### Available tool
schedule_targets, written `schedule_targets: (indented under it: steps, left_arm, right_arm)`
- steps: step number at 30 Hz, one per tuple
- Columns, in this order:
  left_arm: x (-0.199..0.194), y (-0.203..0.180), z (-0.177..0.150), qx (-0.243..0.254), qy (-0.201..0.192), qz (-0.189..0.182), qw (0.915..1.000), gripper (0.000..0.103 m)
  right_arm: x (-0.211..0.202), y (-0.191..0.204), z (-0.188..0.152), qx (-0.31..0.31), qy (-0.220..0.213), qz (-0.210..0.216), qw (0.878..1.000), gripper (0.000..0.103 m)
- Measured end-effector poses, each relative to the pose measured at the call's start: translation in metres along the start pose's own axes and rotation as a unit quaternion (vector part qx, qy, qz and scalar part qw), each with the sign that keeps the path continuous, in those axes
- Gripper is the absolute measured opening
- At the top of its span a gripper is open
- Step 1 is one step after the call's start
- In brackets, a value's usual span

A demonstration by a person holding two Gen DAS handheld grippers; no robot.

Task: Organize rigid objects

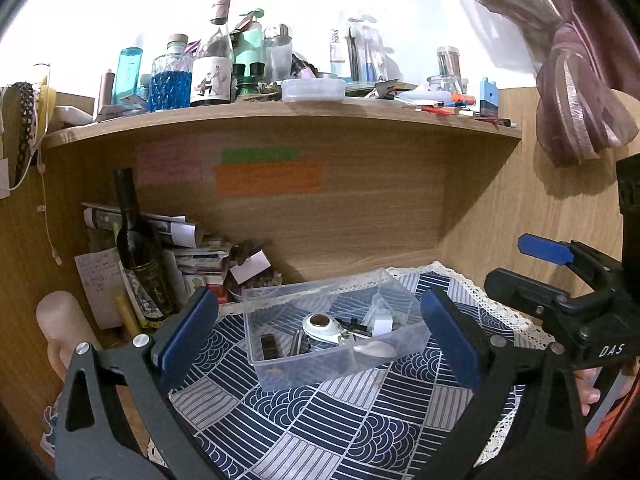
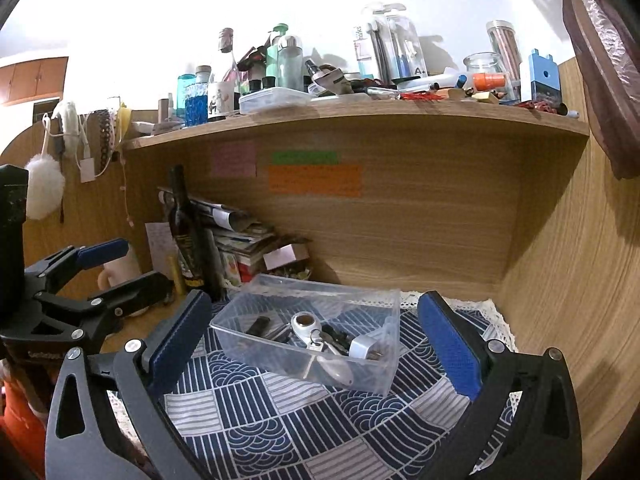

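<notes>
Clear plastic bin (image 1: 336,332): it sits on the blue patterned cloth (image 1: 320,420) in front of you, between and just beyond both pairs of fingers; the small rigid pieces are already inside it.
Left gripper (image 1: 320,336): your jaws stand wide apart and hold nothing; the bin shows in the gap between the blue pads (image 1: 190,332).
Right gripper (image 2: 316,340): your jaws are spread wide too and are empty, with the bin framed between them.
Bin handling: judge it light and thin-walled, stiff enough to lift but likely to flex if you squeeze hard; the smooth plastic looks slippery. Take one wall near a corner, pad inside and pad outside, or push it flat along the cloth.
White oval piece (image 2: 304,326): hard and smooth with a brown round centre; grip across its narrow width if you must move it.
White charger plug (image 2: 362,347): blocky and rigid, with flat faces that suit the pads well.
Dark stick (image 1: 269,347): small and stiff, lying near the left end wall; pinch it along its long sides.
Pale spoon-like piece (image 2: 338,370): rounded and probably slick; it rests against the near wall.
Dark wine bottle (image 1: 138,248): glass, heavy and breakable, upright at the back left; keep your left fingers away from it.
Upper shelf (image 2: 360,116): crowded with bottles and jars, well apart from the bin.
</notes>
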State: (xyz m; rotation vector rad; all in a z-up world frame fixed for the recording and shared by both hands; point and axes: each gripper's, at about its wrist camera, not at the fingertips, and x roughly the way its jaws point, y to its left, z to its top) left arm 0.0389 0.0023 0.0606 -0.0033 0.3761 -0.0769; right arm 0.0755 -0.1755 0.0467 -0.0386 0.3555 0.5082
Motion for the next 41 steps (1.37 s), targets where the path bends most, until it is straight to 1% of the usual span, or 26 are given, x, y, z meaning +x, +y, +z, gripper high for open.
schedule_targets:
  steps: [11,19,23,41]
  left_arm:
    - [0.0006,0.0013,0.0014,-0.013,0.005,0.000,0.9999,0.103]
    - [0.0008,-0.0004,-0.0002,-0.007,0.003,-0.007,0.9999,0.103]
    - [0.0007,-0.0023,-0.0010,-0.005,-0.001,-0.003,1.0000,0.103]
    - [0.0045,-0.0055,0.0011,-0.007,0.003,-0.010,0.9999,0.103]
  right_arm:
    - [-0.0028,0.0001,-0.0010,0.000,0.000,0.000,1.000,0.103]
    - [-0.0038,0.0003,-0.0007,0.000,-0.001,-0.001,1.000,0.103]
    - [-0.0036,0.0014,-0.0005,-0.001,0.000,-0.001,1.000,0.103]
    - [0.0039,0.0008,-0.0029,0.002,0.010,0.005,1.000,0.103]
